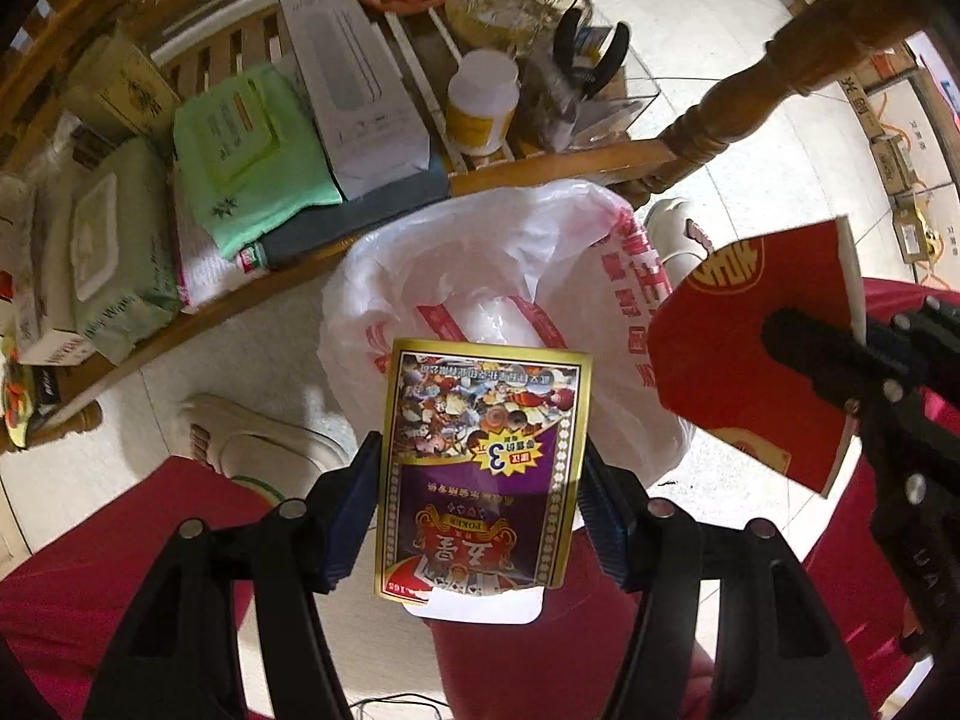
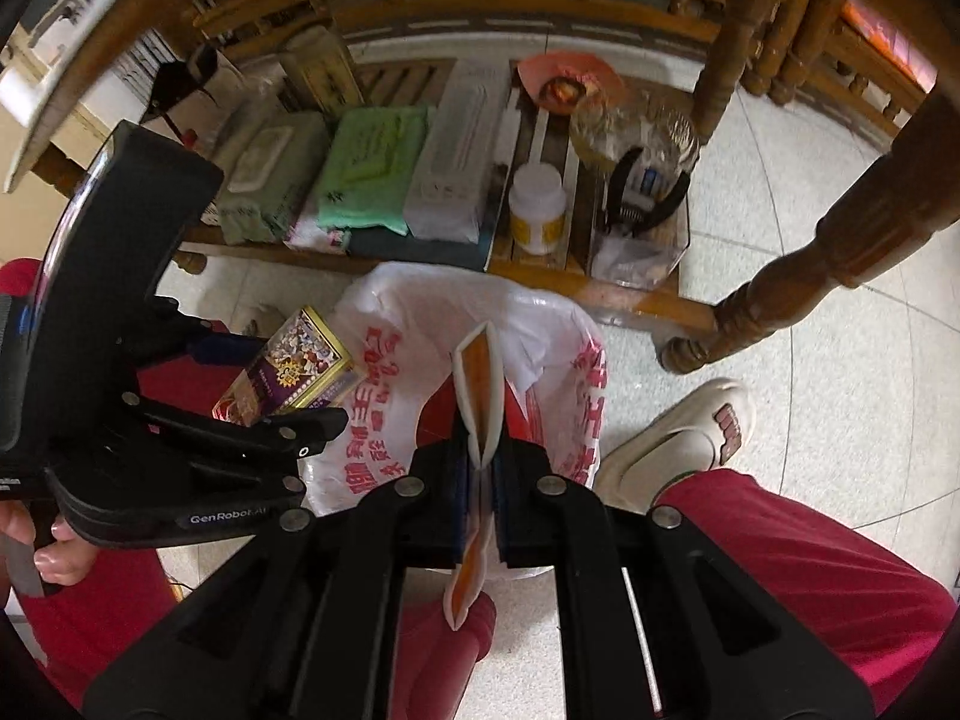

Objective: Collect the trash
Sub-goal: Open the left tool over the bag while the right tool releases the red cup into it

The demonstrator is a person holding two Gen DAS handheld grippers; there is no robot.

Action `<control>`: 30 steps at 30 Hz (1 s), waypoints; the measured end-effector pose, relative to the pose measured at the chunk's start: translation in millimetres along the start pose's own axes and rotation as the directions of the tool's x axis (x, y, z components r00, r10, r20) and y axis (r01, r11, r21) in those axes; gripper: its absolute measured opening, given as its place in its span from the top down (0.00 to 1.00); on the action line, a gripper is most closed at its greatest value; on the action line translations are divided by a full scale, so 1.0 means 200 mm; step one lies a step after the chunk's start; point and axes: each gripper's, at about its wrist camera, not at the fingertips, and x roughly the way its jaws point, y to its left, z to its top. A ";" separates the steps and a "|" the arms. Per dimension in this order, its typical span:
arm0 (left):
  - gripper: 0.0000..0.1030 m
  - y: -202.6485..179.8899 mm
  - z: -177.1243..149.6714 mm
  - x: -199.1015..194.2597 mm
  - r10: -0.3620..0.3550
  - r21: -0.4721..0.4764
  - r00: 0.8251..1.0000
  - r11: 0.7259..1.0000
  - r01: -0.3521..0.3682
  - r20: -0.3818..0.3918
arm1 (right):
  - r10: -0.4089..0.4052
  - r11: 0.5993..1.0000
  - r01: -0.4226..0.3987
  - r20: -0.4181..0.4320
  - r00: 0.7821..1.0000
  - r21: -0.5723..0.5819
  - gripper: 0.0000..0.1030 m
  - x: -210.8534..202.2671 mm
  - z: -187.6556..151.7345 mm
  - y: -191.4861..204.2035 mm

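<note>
Pale tiled floor (image 1: 738, 138) beneath a cluttered wooden table shelf (image 2: 600, 291).

Read on the playing-card box (image 1: 480, 468), upside down in the left wrist view: "POKER" on a small banner near its lower end, and a large numeral "3" inside a yellow starburst at mid-face. Remaining Chinese print on that box too small to read. Read on the left gripper (image 2: 288, 420) body, left of the card box in the right wrist view: "GenRobot.AI" in white lettering. Noted on the white plastic bag (image 1: 492, 252) beyond the card box: large red Chinese characters, distorted by folds, not legible. Noted on the red packet (image 1: 756, 324), right of the card box: a gold circular emblem, character unclear.
</note>
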 end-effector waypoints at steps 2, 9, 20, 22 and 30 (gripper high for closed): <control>0.42 0.01 0.02 0.05 -0.011 -0.020 1.000 1.000 0.011 -0.018 | 0.006 1.000 -0.005 -0.023 1.000 0.011 0.93 0.05 0.00 -0.01; 0.42 0.08 0.07 0.19 -0.055 -0.086 0.996 0.995 0.049 -0.069 | 0.003 1.000 -0.002 -0.087 0.996 0.013 0.93 0.21 -0.01 -0.03; 0.42 0.11 0.11 0.33 -0.075 -0.131 0.990 0.990 0.059 -0.118 | 0.028 0.999 -0.023 -0.155 0.987 0.033 0.93 0.37 -0.01 -0.06; 0.41 0.11 0.12 0.34 -0.078 -0.133 0.990 0.989 0.061 -0.121 | 0.035 0.999 -0.029 -0.164 0.986 0.037 0.93 0.39 0.00 -0.05; 0.41 0.12 0.14 0.38 -0.092 -0.155 0.986 0.985 0.070 -0.137 | 0.060 0.998 -0.053 -0.190 0.980 0.044 0.93 0.44 0.00 -0.05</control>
